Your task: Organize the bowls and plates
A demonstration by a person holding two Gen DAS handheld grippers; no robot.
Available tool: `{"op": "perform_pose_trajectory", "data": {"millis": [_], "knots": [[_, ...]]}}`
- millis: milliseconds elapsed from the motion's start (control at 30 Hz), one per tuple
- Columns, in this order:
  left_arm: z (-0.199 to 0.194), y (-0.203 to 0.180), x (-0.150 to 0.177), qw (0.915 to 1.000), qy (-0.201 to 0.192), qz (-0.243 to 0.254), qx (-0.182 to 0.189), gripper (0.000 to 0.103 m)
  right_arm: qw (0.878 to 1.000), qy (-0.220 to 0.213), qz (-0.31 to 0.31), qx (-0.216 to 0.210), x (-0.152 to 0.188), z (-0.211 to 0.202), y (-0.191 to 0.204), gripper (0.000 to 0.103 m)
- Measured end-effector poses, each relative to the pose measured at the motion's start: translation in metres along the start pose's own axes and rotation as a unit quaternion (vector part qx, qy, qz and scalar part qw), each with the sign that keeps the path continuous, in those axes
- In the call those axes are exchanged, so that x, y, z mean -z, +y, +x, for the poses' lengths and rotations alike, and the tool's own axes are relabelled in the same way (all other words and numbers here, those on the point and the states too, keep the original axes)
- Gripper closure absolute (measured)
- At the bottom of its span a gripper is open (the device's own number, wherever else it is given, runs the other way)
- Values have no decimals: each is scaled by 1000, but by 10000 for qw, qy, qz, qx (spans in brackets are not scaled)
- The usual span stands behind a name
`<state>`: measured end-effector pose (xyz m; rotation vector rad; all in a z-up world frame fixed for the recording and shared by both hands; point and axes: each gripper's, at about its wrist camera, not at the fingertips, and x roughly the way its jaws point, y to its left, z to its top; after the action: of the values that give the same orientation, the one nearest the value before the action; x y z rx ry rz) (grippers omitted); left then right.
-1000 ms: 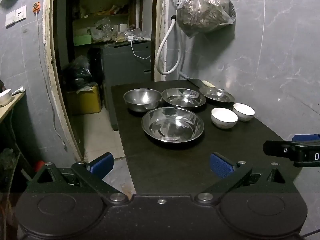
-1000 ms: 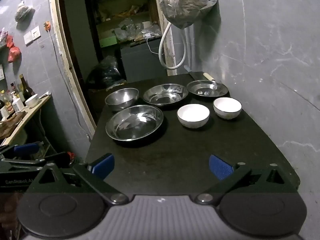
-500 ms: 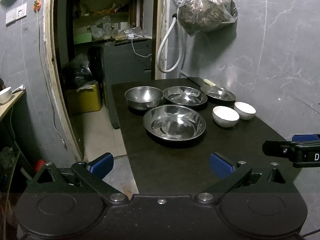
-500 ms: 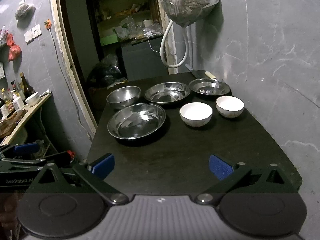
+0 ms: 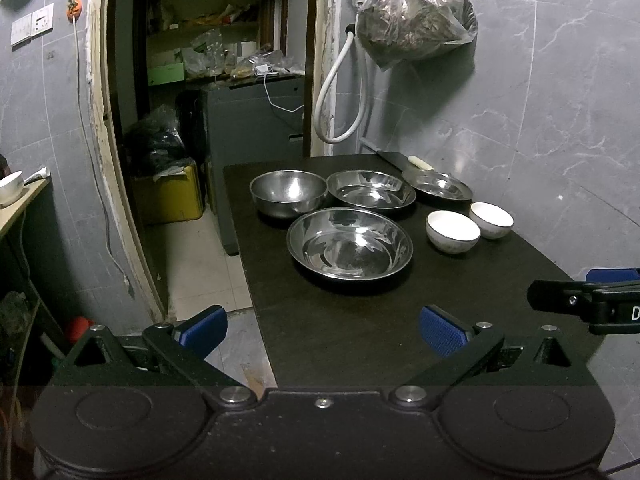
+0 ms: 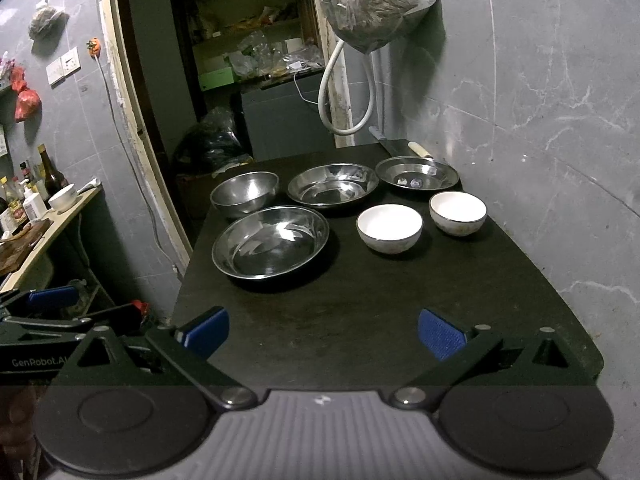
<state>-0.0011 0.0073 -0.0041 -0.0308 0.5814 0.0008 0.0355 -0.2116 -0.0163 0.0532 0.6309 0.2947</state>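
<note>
Table (image 6: 360,320) stands against the wall on its right. Back row, left to right — deep bowl (image 6: 244,192), wide basin (image 6: 333,185), shallow plate (image 6: 417,174). Before them, a large basin (image 6: 270,241) at left, then two small bowls (image 6: 389,227) (image 6: 458,212) side by side, apart. A knife (image 6: 394,145) lies behind the plate.

Dark table (image 6: 360,320) bearing steel dishes (image 6: 270,242) and white bowls (image 6: 389,228).

Four steel dishes sit upright on the dark table (image 6: 360,312): a wide steel basin (image 6: 271,241) nearest, with a deep steel bowl (image 6: 244,193), a shallow steel bowl (image 6: 333,189) and a steel plate (image 6: 417,178) ranged behind it. Two empty white ceramic bowls (image 6: 389,228) (image 6: 458,212) stand just beside each other to its right.
</note>
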Motion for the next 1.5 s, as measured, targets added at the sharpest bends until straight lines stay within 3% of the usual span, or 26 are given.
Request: {"op": "perform_pose_trajectory", "data": {"millis": [1500], "knots": [[16,6,6,9999,89,-62,-4,1,9999,70,54,85,-3,5,-2,0]]}}
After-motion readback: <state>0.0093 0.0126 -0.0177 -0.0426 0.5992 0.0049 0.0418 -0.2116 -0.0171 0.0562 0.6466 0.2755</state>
